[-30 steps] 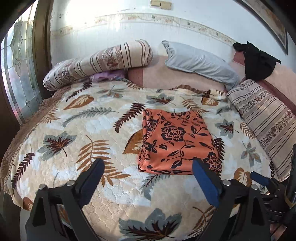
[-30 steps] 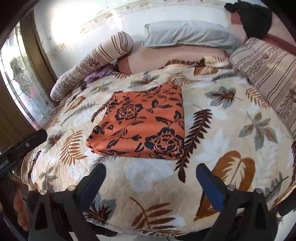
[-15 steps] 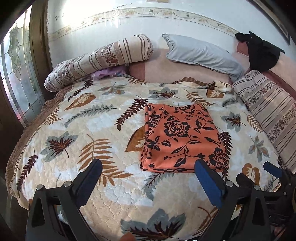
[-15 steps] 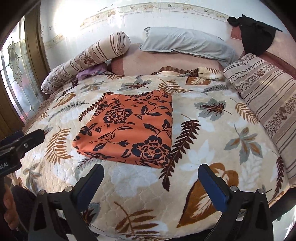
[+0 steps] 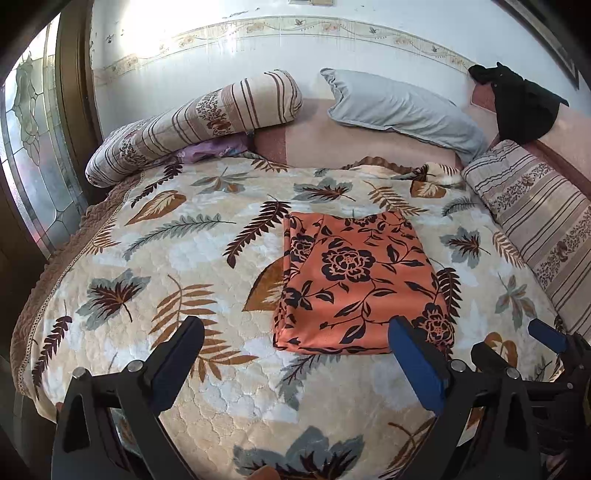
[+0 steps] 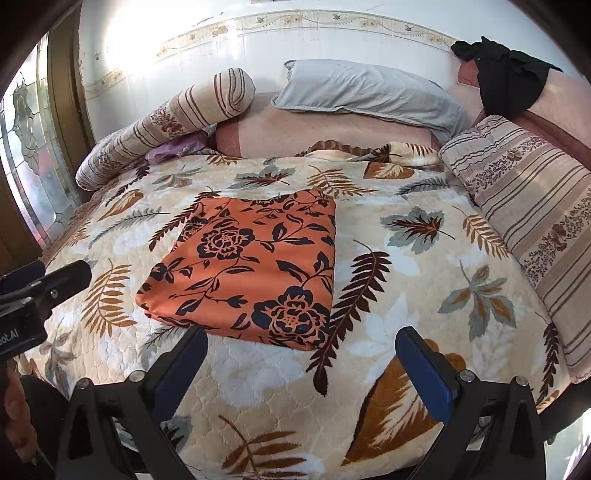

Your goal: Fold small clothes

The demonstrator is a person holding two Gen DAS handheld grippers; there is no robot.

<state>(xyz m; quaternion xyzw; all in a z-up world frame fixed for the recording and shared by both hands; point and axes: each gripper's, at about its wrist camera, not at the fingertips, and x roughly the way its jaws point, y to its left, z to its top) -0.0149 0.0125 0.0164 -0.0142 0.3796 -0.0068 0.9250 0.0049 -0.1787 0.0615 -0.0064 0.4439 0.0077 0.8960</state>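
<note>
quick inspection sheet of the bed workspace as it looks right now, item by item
surface: leaf-print quilt covering the bed, lying fairly flat
job's things: orange floral cloth folded into a neat rectangle, lying on the quilt, untouched by either tool
clutter: striped bolster, purple fabric tucked under it, grey pillow, striped cushion, black garment draped on the headboard
grippers: left tongs open, empty, held short of the cloth's near edge; right tongs open, empty, likewise at the near edge
cables: nothing seen
surroundings: white wall with a floral border, patterned glass door at left
</note>
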